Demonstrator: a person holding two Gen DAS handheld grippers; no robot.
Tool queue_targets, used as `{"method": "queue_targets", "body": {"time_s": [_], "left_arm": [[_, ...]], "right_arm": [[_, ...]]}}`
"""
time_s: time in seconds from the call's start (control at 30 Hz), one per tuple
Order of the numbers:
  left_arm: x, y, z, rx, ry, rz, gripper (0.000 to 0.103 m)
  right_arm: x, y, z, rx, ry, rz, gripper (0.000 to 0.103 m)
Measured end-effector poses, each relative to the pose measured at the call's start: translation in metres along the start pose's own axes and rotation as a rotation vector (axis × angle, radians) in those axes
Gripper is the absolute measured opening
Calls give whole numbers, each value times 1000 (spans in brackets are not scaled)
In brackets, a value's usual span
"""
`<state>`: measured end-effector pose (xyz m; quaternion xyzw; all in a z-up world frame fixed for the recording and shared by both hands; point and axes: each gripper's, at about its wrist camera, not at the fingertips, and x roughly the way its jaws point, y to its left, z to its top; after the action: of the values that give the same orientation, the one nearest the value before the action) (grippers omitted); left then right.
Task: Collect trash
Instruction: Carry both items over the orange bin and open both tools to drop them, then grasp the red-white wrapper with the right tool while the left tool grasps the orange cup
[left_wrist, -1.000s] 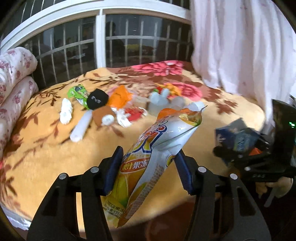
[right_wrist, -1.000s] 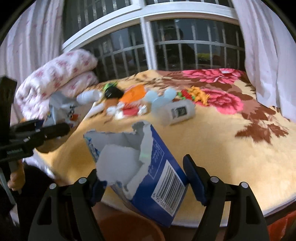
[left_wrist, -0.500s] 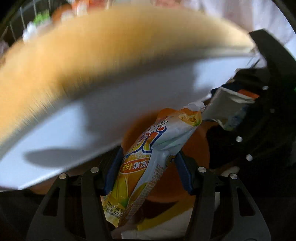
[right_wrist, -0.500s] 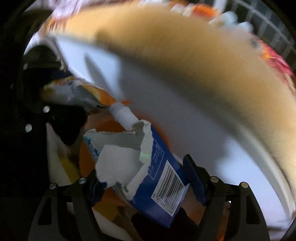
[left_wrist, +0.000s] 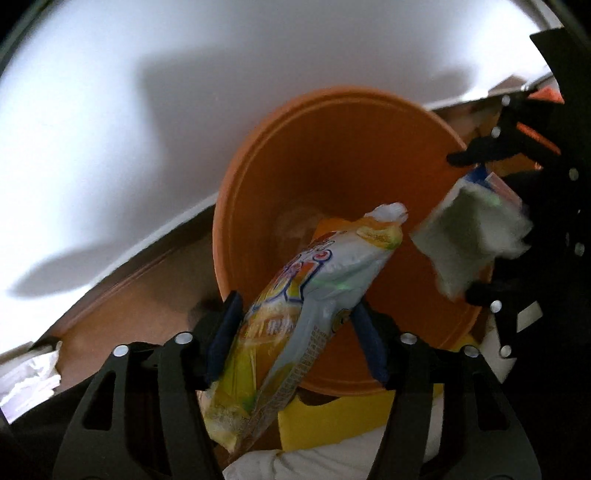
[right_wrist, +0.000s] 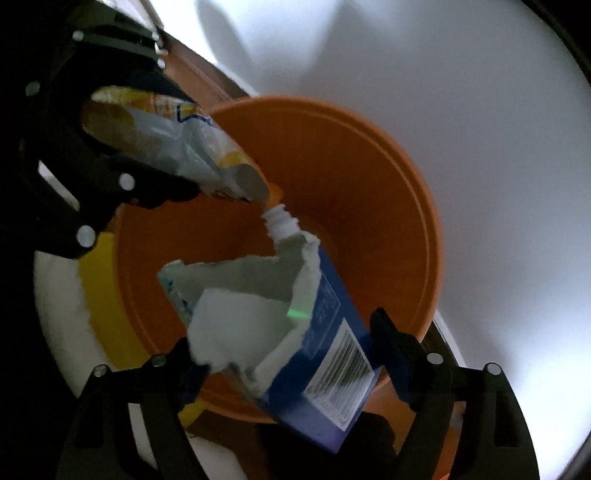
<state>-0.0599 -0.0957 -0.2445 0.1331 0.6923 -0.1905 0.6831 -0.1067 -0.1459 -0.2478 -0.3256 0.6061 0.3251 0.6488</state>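
Note:
An orange bin (left_wrist: 229, 206) (right_wrist: 424, 221) stands on the floor beside the bed, and both grippers point down into it. In my left gripper (left_wrist: 295, 306) sits a yellow and white jelly pouch (left_wrist: 303, 280), spout end down; the jaws are opening, with the pads still at its sides. Between the opening jaws of my right gripper (right_wrist: 280, 332) is a torn blue carton (right_wrist: 325, 350), its edges against the pads. Each wrist view shows the other gripper over the bin: the right gripper (left_wrist: 472, 229) with the carton (left_wrist: 469, 236), the left gripper (right_wrist: 173, 136) with the pouch (right_wrist: 177, 136).
The white side of the bed (left_wrist: 147, 110) rises just behind the bin. Brown floor (left_wrist: 147, 295) runs along its foot. Something yellow and white (right_wrist: 99, 295) lies against the bin's near side. Crumpled white material (left_wrist: 29, 373) lies on the floor at the left.
Both grippers tipped from looking level across the bed to pointing down, and sank beside the bed until they hang over the orange bin. The pouch and the carton came along between their jaws.

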Motion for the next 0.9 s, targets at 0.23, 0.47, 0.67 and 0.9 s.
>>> {"method": "queue_targets", "body": {"time_s": [0.23, 0.47, 0.67, 0.9], "left_arm": [[-12, -2, 1, 8, -40, 26, 76], [-70, -13, -35, 41, -181, 49, 76], [-160, 6, -45, 40, -433, 85, 78], [-231, 59, -26, -100, -673, 162, 82]], "right_arm": [[-36, -9, -3, 21, -63, -5, 89], [-139, -23, -30, 62, -238, 10, 89], [-237, -51, -33, 176, -490, -11, 89], [-292, -123, 22, 510, -786, 251, 89]]}}
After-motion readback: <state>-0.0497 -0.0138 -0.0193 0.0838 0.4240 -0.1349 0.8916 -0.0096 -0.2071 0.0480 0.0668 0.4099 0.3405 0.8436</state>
